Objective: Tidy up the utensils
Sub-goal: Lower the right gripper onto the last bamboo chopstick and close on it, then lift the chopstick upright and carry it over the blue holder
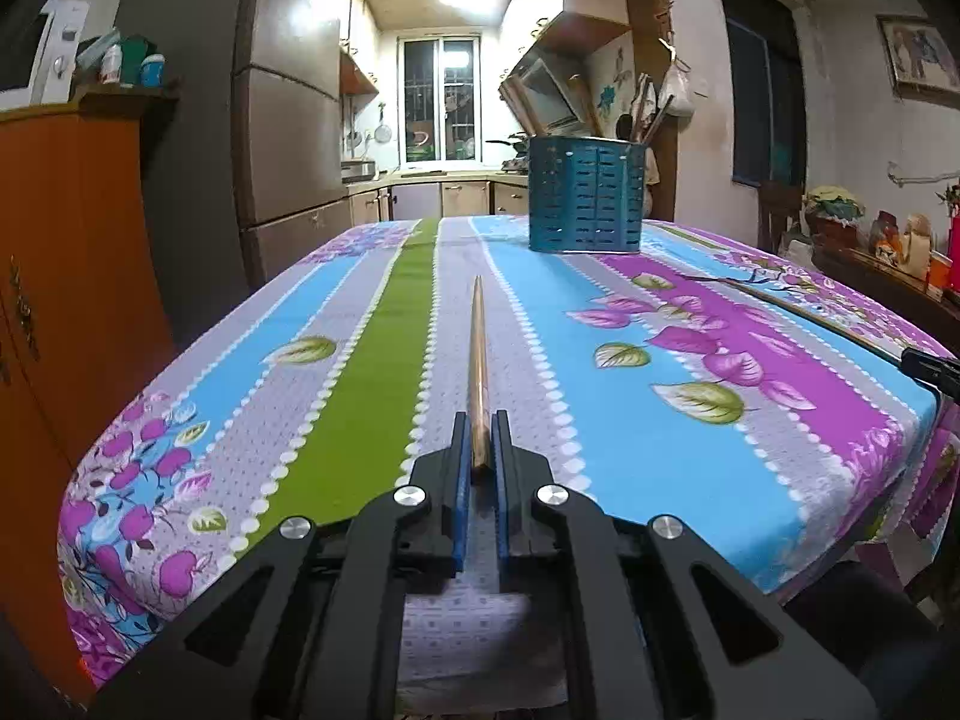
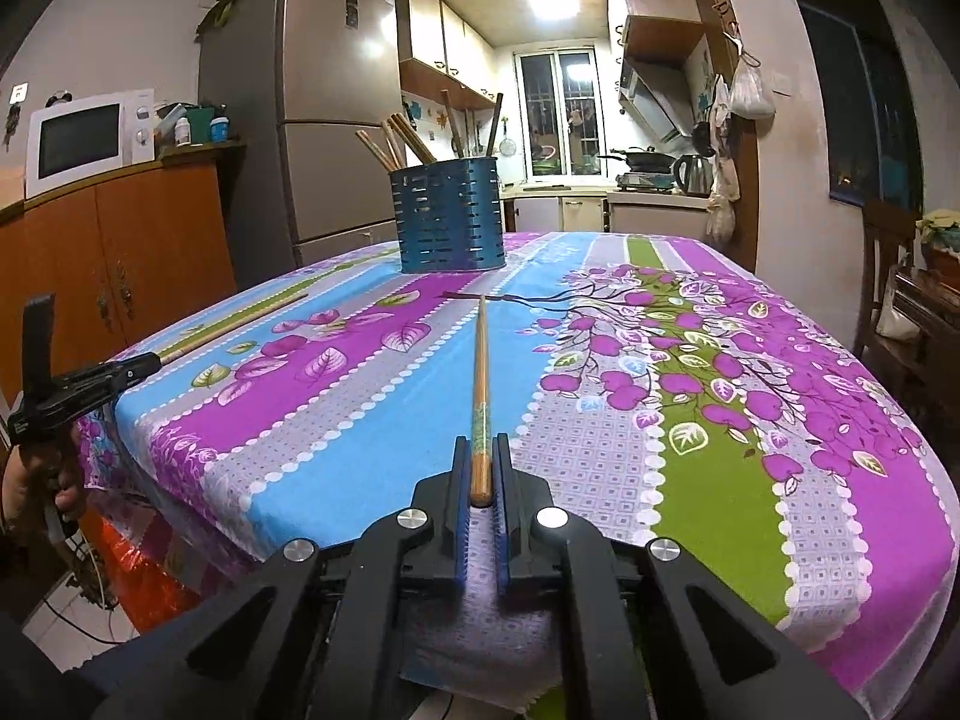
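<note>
In the left wrist view my left gripper [image 1: 480, 420] is shut on the near end of a wooden chopstick [image 1: 478, 348]. The stick points away over the floral tablecloth toward a blue slotted utensil holder [image 1: 585, 198] at the table's far side. My right gripper [image 2: 482, 444] is shut on a second chopstick [image 2: 480, 360] with a green band, which also points toward the holder [image 2: 447, 219]. Several sticks and utensils stand in the holder. The right wrist view also shows the left gripper [image 2: 144, 363] at the table's left edge, held by a hand [image 2: 36, 480].
The tablecloth [image 2: 690, 480] hangs over the table's near and side edges. An orange cabinet [image 2: 120, 240] with a microwave [image 2: 84, 141] and a tall fridge [image 2: 336, 120] stand to the left. A dark wooden chair [image 2: 894, 276] is on the right.
</note>
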`<action>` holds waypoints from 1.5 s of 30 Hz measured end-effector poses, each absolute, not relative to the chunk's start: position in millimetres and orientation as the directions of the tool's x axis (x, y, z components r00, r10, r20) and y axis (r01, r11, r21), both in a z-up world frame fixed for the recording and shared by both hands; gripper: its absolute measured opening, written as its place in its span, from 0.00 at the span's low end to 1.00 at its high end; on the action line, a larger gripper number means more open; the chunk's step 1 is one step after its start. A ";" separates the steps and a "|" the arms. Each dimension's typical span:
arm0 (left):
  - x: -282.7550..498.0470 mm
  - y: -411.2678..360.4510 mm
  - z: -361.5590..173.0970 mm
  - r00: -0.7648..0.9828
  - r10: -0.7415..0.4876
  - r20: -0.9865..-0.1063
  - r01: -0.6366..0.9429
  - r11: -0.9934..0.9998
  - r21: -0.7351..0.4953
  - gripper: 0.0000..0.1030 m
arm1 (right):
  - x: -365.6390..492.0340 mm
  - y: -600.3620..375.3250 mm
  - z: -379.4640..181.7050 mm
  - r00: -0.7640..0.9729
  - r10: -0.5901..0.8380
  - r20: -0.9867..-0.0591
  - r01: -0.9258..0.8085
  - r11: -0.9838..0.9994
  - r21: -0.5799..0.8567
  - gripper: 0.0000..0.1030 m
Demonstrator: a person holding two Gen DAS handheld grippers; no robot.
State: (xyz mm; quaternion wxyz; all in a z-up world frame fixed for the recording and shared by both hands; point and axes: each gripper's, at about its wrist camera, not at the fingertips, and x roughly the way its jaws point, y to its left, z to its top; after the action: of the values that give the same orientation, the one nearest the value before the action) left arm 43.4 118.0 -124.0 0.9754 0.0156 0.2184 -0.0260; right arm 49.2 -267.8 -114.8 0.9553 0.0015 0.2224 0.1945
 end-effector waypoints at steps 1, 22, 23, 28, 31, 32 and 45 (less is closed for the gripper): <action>42.2 116.6 -120.2 0.905 -0.047 -0.422 0.062 0.998 0.021 0.05 | 48.6 -267.4 -113.0 0.826 0.374 -0.421 -0.371 0.924 0.091 0.08; 59.5 84.4 -5.0 0.965 -0.146 -0.217 0.166 0.983 0.076 0.05 | 53.8 -260.0 8.4 0.883 0.402 -0.244 -0.421 0.906 -0.032 0.08; 65.1 83.6 -0.8 0.965 -0.151 -0.215 0.171 0.982 0.077 0.05 | 58.0 -259.1 14.7 0.882 0.408 -0.238 -0.427 0.904 -0.034 0.08; 95.1 76.8 18.2 0.956 -0.179 -0.230 0.199 0.978 0.066 0.05 | 90.9 -252.7 42.1 0.857 0.447 -0.256 -0.467 0.884 -0.020 0.08; 112.0 72.8 26.3 0.950 -0.194 -0.244 0.214 0.975 0.059 0.05 | 113.0 -241.8 52.7 0.843 0.451 -0.294 -0.479 0.877 -0.029 0.08; 117.1 71.1 29.3 0.949 -0.196 -0.247 0.217 0.974 0.060 0.05 | 120.0 -238.2 56.0 0.839 0.451 -0.304 -0.482 0.876 -0.032 0.08; 168.6 75.8 79.0 0.933 -0.224 -0.281 0.236 0.972 0.006 0.05 | 199.7 -209.0 123.4 0.808 0.451 -0.378 -0.488 0.873 -0.001 0.08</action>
State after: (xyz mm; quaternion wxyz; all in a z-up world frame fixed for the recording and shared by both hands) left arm 168.6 75.8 79.0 0.9829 0.0200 0.1408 -0.1171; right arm 199.7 -209.0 123.4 0.9496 -0.0488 0.1863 0.2473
